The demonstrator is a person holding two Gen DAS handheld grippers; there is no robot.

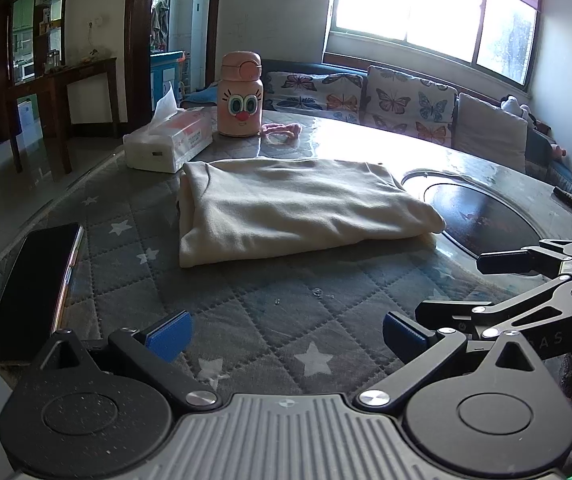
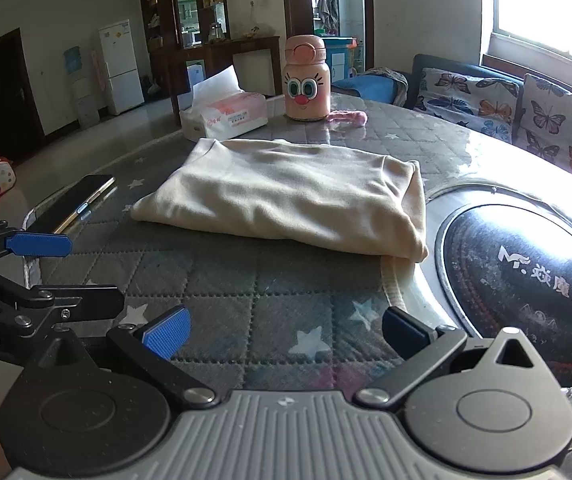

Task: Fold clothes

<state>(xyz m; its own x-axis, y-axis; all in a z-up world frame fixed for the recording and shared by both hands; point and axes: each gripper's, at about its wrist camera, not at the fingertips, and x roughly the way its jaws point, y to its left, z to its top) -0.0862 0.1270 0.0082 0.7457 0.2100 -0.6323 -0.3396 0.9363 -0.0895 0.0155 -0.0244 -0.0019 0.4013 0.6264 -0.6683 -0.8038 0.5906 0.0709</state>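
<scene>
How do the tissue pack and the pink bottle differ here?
The tissue pack is white, boxy and lies flat; the pink bottle is rounded, stands upright and is taller. The pack has a tissue sticking out; the bottle is capped with a cartoon face. Both sit beyond the folded cloth.

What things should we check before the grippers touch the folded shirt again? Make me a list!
1. Left gripper open and holding nothing: ok.
2. Right gripper open and holding nothing: ok.
3. Cream garment folded into a neat bundle on the quilted mat: ok.
4. One corner of the bundle reaches over the round hotplate: not ok.
5. Phone, tissue pack and pink bottle clear of the garment: ok.
6. Layers underneath lying flat: cannot tell.
</scene>
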